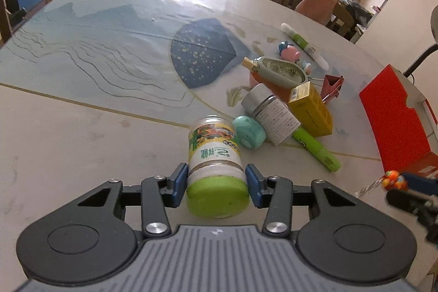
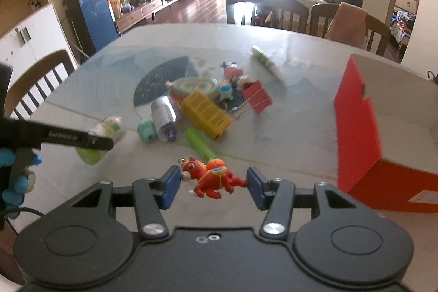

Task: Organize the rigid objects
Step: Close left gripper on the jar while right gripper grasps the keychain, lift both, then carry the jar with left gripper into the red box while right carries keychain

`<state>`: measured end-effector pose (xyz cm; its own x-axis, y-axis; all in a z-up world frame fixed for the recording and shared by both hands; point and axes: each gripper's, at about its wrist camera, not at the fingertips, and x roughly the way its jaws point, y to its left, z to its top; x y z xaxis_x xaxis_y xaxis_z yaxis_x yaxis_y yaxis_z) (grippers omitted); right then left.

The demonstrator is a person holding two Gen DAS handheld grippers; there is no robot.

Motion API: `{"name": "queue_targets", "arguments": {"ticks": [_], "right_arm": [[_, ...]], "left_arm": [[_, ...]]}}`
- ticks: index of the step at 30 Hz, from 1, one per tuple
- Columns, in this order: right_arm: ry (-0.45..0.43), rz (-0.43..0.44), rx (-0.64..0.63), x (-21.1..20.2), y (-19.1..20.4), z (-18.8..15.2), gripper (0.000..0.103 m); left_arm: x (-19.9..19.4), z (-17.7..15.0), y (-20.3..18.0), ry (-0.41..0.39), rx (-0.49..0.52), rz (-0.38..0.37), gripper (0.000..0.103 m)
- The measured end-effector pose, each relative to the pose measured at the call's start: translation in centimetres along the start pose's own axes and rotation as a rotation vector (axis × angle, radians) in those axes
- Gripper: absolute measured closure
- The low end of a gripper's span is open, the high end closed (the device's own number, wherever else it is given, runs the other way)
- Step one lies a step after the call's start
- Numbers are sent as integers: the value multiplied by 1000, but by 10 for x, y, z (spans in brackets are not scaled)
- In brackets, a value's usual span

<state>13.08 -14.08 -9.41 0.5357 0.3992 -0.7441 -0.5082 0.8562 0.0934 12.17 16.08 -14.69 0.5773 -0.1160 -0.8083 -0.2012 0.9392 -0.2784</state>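
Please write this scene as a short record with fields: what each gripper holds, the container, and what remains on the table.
left gripper: jaws shut on the green-lidded jar
right gripper: jaws shut on the red toy horse, lifted off the table
container: red box, open, on the right
remaining pile: yellow box, silver-capped bottle, teal round case, green marker, red binder clip
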Motion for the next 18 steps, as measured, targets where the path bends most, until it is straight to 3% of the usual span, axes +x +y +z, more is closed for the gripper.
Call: {"name": "queue_targets", "arguments": {"ticks": [7,18], "right_arm": [[-69,9,33,-29,-31,15,51],[-150,-33,33,-61,-90,34,51]], "left_arm": [[-25,0,-21,-59,10,1,58],[-54,20,-116,-100,125,-141,58]]}}
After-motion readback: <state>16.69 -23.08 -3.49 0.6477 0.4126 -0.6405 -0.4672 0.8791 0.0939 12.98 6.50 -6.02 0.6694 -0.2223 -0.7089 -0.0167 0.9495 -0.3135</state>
